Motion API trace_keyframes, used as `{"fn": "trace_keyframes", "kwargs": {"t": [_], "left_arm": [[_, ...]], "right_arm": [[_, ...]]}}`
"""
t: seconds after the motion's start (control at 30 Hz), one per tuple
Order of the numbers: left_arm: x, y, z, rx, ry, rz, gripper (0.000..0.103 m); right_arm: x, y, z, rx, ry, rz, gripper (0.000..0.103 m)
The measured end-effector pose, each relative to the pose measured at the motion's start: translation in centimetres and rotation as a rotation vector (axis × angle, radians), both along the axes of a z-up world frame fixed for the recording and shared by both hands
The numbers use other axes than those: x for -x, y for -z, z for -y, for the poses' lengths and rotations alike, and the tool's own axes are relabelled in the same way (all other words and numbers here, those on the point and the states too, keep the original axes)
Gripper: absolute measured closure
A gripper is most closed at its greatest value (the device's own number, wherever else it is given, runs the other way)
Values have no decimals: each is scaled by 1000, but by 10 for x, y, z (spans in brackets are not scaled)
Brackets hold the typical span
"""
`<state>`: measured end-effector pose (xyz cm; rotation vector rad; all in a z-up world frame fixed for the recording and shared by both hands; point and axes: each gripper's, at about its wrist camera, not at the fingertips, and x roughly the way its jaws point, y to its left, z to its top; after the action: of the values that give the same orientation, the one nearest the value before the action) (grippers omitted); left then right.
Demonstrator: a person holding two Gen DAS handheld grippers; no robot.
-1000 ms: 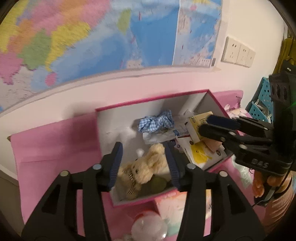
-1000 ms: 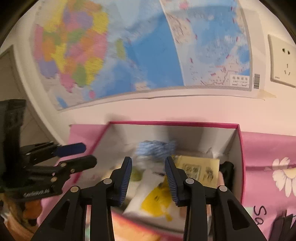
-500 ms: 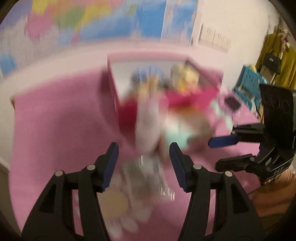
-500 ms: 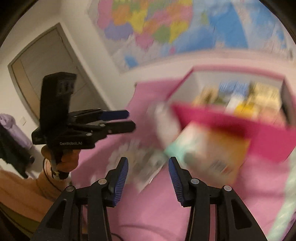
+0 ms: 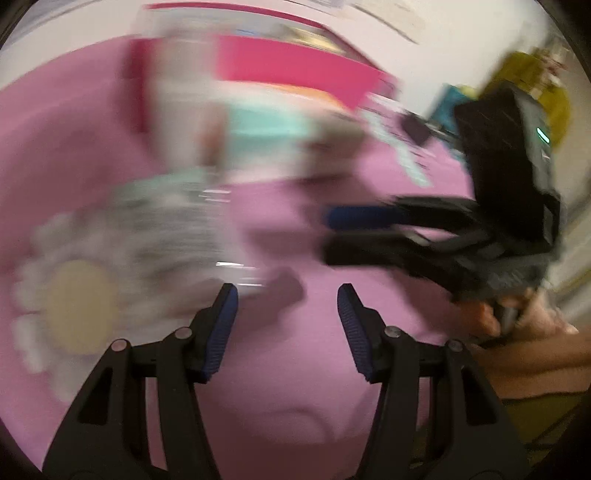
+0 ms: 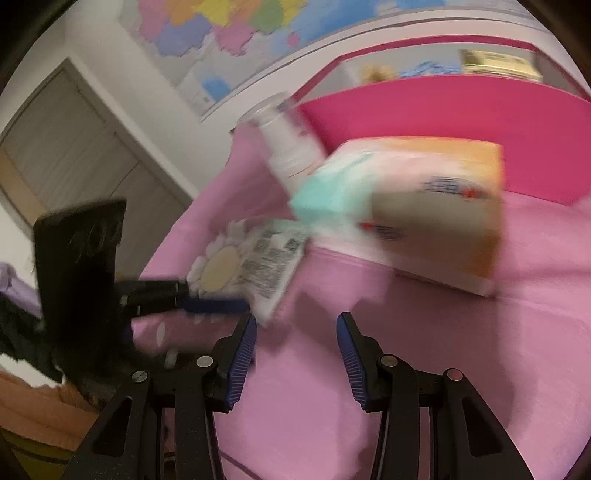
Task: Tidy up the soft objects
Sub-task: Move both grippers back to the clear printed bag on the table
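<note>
While both sets of jaws stand parted and empty, having just widened, left gripper [image 5: 284, 325] and right gripper [image 6: 295, 354] hang over bare pink cloth [image 6: 424, 369]. Box [image 6: 424, 110], far beyond the jaws, already holds some soft things. Left out: packet [image 6: 269, 258] ahead-left of right jaws, tissue pack [image 6: 406, 206] ahead, bottle [image 6: 288, 147] beyond.

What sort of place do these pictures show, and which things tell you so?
Probably a room in a home: a coloured wall map, a panelled door, and a pink flowered cloth carrying a pink storage box.
</note>
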<state>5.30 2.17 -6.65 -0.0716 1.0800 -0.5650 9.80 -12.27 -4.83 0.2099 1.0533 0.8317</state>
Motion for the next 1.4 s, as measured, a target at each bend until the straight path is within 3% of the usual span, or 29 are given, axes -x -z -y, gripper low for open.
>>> {"fn": "trace_keyframes", "kwargs": {"t": [0.07, 0.13, 0.3, 0.37, 0.47, 0.5, 0.6, 0.7, 0.77, 0.83, 1.07, 1.17, 1.27, 1.4], "left_arm": [[5, 2, 21, 0, 67, 7, 46], [6, 0, 22, -20, 73, 23, 46], [-8, -23, -35, -97, -90, 105, 46], [-16, -19, -58, -112, -153, 80, 46], [-22, 0, -71, -101, -173, -3, 46], [-20, 3, -72, -97, -176, 8, 46], [-11, 1, -62, -19, -117, -13, 46], [-5, 2, -38, -25, -63, 2, 46], [-1, 2, -20, 31, 1, -17, 46], [3, 1, -7, 31, 53, -8, 46], [-15, -25, -48, -86, -120, 120, 46], [-27, -21, -56, -82, -135, 101, 46], [-40, -6, -44, -57, -83, 32, 46], [-27, 2, -53, -30, -49, 8, 46]], "right_arm": [[-2, 2, 10, -4, 28, -11, 57], [-2, 4, 20, -11, 43, -25, 57], [8, 10, -2, -29, -19, -28, 57], [8, 15, -18, -26, -42, -26, 57], [4, 18, -32, -24, -59, -25, 57], [3, 18, -35, -24, -62, -24, 57], [-2, 16, -33, -24, -41, -20, 57], [-2, 15, -21, -24, 1, -24, 57], [-2, 13, -11, -24, 38, -24, 57], [-1, 12, -2, -23, 66, -27, 57], [7, 14, -2, 12, 66, -13, 57], [7, 18, -6, 15, 71, -22, 57], [8, 17, -10, 31, 72, -13, 57], [6, 18, -12, 9, 78, -12, 56]]}}
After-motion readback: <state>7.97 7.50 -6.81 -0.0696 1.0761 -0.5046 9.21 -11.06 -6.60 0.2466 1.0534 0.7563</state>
